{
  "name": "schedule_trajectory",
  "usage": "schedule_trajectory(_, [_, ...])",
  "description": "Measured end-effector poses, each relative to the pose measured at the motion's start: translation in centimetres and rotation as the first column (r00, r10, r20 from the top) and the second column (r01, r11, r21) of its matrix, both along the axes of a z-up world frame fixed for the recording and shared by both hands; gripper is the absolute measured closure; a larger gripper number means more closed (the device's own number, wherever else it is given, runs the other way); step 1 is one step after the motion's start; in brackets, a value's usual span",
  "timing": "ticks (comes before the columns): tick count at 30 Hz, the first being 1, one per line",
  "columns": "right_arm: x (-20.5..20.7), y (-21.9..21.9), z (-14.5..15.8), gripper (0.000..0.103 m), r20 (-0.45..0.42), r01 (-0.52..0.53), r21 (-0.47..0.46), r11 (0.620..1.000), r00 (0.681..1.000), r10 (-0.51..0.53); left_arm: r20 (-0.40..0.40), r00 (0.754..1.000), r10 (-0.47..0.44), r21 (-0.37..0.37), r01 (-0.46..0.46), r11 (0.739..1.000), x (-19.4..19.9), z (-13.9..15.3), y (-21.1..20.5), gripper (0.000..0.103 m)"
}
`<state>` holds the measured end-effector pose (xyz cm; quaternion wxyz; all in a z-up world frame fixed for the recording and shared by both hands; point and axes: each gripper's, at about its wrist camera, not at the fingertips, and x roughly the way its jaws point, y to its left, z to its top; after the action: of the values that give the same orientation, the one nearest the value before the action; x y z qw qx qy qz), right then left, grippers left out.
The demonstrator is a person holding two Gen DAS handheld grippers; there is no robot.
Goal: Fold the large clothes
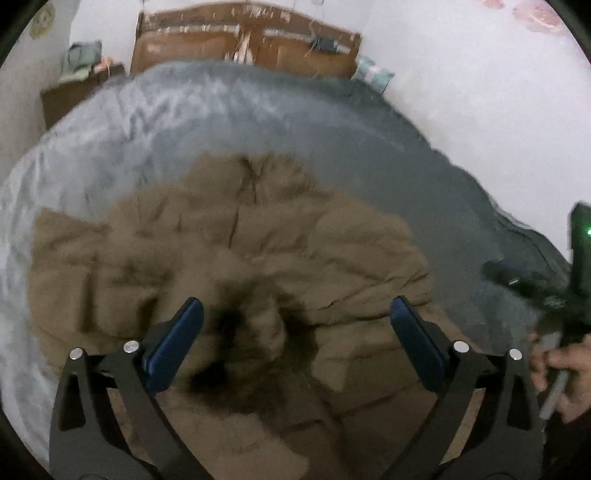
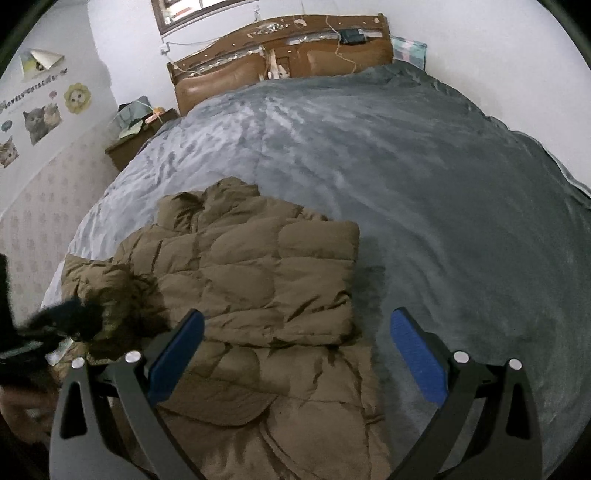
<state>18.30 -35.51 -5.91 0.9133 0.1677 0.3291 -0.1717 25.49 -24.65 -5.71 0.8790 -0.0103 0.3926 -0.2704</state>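
The left gripper [image 1: 295,314] is hanging over the brown puffy coat [image 1: 229,266] with its jaws wide apart, holding nothing. That view is blurry. The right view is showing more: the coat [image 2: 266,280] is lying on the gray blanket [image 2: 424,192], partly folded. The right gripper [image 2: 297,325] is also spread apart.

A home bedroom, shown by the wide bed under a plush grey-blue blanket [image 2: 369,177]. At its far end, a carved brown wooden headboard with padded leather panels [image 2: 280,62]. Left of the headboard, a low dark wooden nightstand [image 2: 133,146] piled with clutter. On the white wall left of the bed, cat-picture stickers [image 2: 40,118]. Behind the headboard, the bottom of a dark-framed window [image 2: 192,16]. Spread on the blanket's near part, a brown quilted puffer jacket [image 2: 258,280].
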Motion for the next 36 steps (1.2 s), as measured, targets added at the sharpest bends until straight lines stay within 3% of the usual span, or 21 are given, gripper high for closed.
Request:
schedule_trajectory(4, [-0.5,0.7,0.2,0.002,0.009,-0.010,0.000,1.000,1.000,0.010,0.095,0.993,0.076,0.025,-0.078,0.997,-1.8,4.0,4.2,0.003])
schedule_trajectory(7, [-0.4,1.4,0.4,0.002,0.011,-0.024,0.002,1.000,1.000,0.024,0.139,0.977,0.162,0.081,-0.174,0.981,-2.4,4.7,7.5,0.003])
schedule_trajectory(11, [0.1,2.5,-0.1,0.002,0.017,-0.064,0.059,0.996,0.998,0.064,0.137,0.959,0.248,0.132,-0.266,0.955,-2.5,3.5,11.5,0.003])
schedule_trajectory(17, [2.0,7.3,-2.1,0.002,0.026,-0.140,0.092,0.986,0.990,0.138,0.083,0.922,0.378,0.117,-0.386,0.915,-1.1,0.1,17.8,0.003])
schedule_trajectory(20, [3.5,10.5,-2.8,0.003,0.051,-0.223,0.124,0.967,0.974,0.219,0.067,0.915,0.397,0.108,-0.402,0.909,-0.6,-0.5,19.5,0.003])
schedule_trajectory(23, [5.1,13.8,-3.1,0.003,0.065,-0.285,0.081,0.955,0.958,0.280,0.073,0.916,0.393,0.102,-0.399,0.911,-0.5,-1.0,19.4,0.003])
schedule_trajectory(28, [7.1,15.7,-4.0,0.004,0.052,-0.320,0.065,0.945,0.947,0.317,0.065,0.922,0.382,0.111,-0.387,0.915,-0.1,-2.1,18.6,0.003])
schedule_trajectory(32, [8.6,16.5,-5.6,0.029,0.004,-0.345,0.086,0.935,0.938,0.346,0.058,0.916,0.396,0.138,-0.400,0.906,0.4,-2.5,18.5,0.003])
schedule_trajectory(36, [9.5,16.7,-6.8,0.043,-0.023,-0.350,0.105,0.931,0.935,0.354,0.048,0.918,0.395,0.133,-0.397,0.908,0.7,-2.7,18.2,0.003])
